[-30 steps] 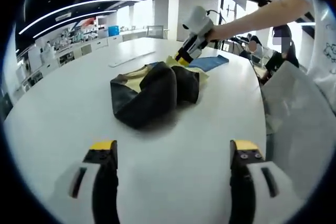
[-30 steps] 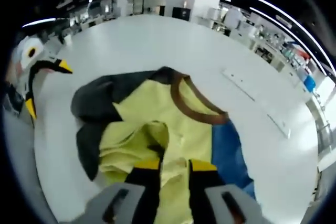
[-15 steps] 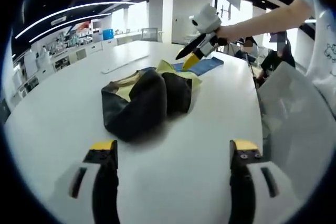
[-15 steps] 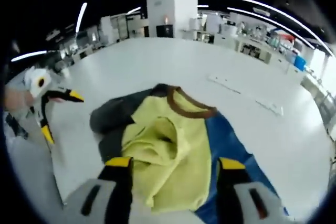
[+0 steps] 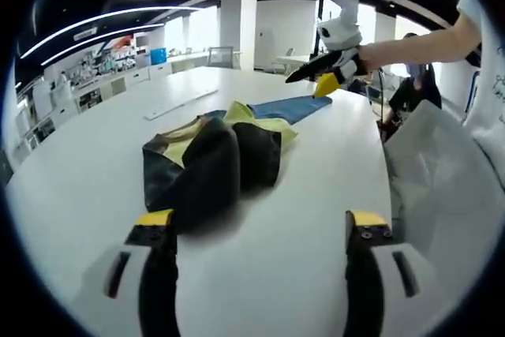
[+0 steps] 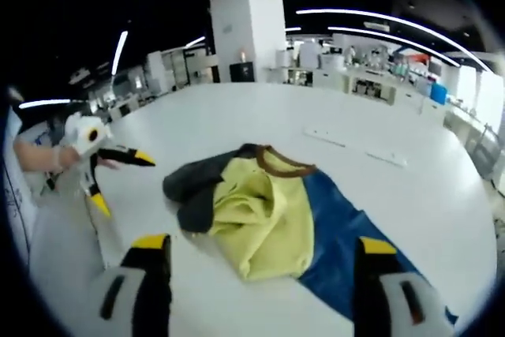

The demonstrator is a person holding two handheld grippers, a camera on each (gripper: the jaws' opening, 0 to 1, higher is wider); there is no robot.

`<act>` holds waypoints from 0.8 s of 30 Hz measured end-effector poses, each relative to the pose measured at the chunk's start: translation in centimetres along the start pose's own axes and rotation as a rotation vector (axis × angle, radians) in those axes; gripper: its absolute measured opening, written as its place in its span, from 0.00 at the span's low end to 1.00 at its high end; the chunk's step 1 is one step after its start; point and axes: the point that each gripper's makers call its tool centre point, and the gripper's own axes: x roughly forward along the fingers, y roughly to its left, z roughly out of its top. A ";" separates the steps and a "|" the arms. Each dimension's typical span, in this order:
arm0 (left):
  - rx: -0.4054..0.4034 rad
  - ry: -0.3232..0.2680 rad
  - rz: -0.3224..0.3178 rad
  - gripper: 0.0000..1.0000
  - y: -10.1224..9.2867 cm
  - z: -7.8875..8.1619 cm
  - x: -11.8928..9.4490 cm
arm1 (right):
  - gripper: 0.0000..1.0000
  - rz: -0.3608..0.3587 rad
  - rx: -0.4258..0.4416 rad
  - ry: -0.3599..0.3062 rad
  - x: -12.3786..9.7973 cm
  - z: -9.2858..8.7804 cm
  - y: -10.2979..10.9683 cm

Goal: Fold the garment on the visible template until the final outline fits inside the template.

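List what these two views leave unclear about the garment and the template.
- Garment: bunched, so its full outline is hidden in the right gripper view by its own folds.
- Blue template: partly under the garment; its near end is cut off behind the right tool.
- Left gripper view: the garment's dark sleeves block most of the template.

White table [image 5: 95, 163], square white pillar [image 6: 246, 31] — strip ceiling lights [image 5: 95, 20], dark ceiling

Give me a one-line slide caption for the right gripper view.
Open right gripper above a crumpled yellow, blue and dark garment on the white table.
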 end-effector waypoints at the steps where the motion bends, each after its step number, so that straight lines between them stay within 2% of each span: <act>1: 0.001 0.000 0.001 0.85 0.0 0.1 0.1 | 1.00 -0.005 -0.001 -0.002 -0.3 -0.1 -0.2; 10: 0.014 -0.011 0.011 0.83 -0.4 1.2 1.0 | 1.00 -0.038 0.013 -0.011 -3.0 -1.6 -1.1; 12: 0.016 -0.018 0.028 0.84 -0.5 1.7 1.3 | 1.00 -0.045 0.031 -0.025 -3.4 -1.6 -2.1; 14: 0.074 -0.016 0.059 0.84 -0.2 2.0 1.6 | 1.00 -0.051 0.041 -0.028 -3.9 -2.1 -1.6; 15: 0.080 -0.009 0.066 0.84 -0.3 2.0 1.7 | 1.00 -0.049 0.056 -0.028 -4.1 -2.4 -2.2; 17: 0.084 -0.018 0.079 0.83 -0.8 3.0 2.6 | 1.00 -0.052 0.073 -0.036 -4.4 -2.8 -1.9; 20: 0.129 -0.019 0.117 0.77 -0.8 3.9 3.6 | 1.00 -0.061 0.088 -0.048 -4.9 -3.3 -2.1; 24: 0.128 -0.032 0.153 0.68 -1.6 5.2 5.2 | 1.00 -0.060 0.103 -0.059 -5.3 -4.1 -2.3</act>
